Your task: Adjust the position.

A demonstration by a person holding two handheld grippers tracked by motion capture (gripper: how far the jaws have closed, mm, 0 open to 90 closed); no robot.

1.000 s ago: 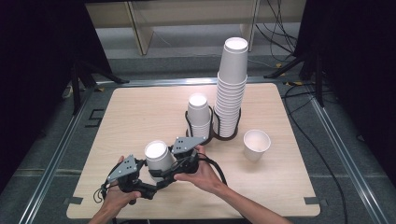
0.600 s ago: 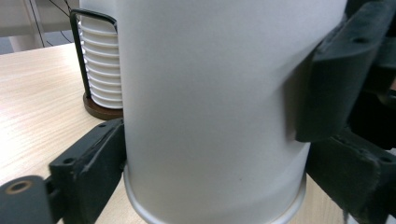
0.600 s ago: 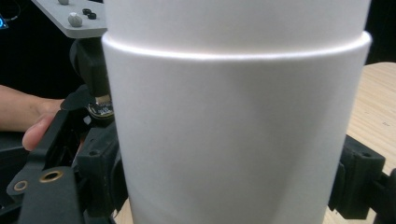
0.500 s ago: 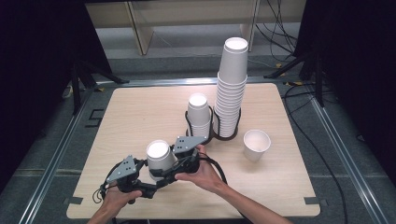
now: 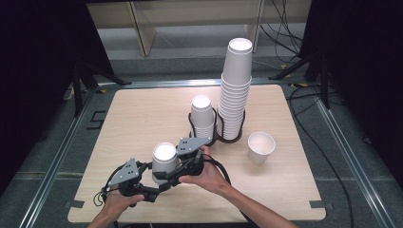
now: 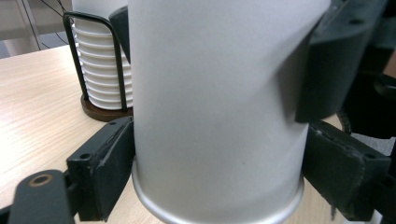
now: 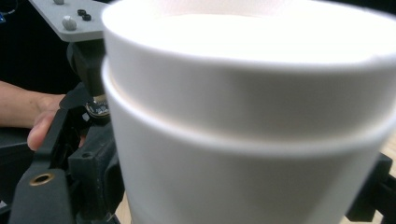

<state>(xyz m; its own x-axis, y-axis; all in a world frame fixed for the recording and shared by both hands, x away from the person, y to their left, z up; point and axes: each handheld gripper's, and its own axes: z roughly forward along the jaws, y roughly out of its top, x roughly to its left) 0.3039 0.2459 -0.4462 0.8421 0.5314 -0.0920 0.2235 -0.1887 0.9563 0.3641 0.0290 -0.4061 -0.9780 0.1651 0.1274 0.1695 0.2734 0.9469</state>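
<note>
A white paper cup (image 5: pixel 165 159), with a second cup nested inside it (image 7: pixel 243 32), is held upright just above the wooden table (image 5: pixel 142 114) near its front left. My left gripper (image 5: pixel 157 183) reaches in from the left. Its jaws have just been closing, and their pads (image 6: pixel 109 165) now press both sides of the cup (image 6: pixel 215 107) near its base. From the right, my right gripper (image 5: pixel 178 164) is shut on the same cup higher up its wall; its jaw shows in the left gripper view (image 6: pixel 317 70). In the right gripper view the cup (image 7: pixel 252 154) sits between the right gripper (image 7: pixel 233 186) jaws.
A tall stack of cups (image 5: pixel 235 90) stands in a dark wire holder at the table's middle back, with a shorter stack (image 5: pixel 202 116) in a holder on its left. A single cup (image 5: pixel 261 147) stands upright to the right. Metal rails edge the table.
Both hands stay where they were with the cup between them. The left gripper's jaws have drawn in onto the cup's base.
</note>
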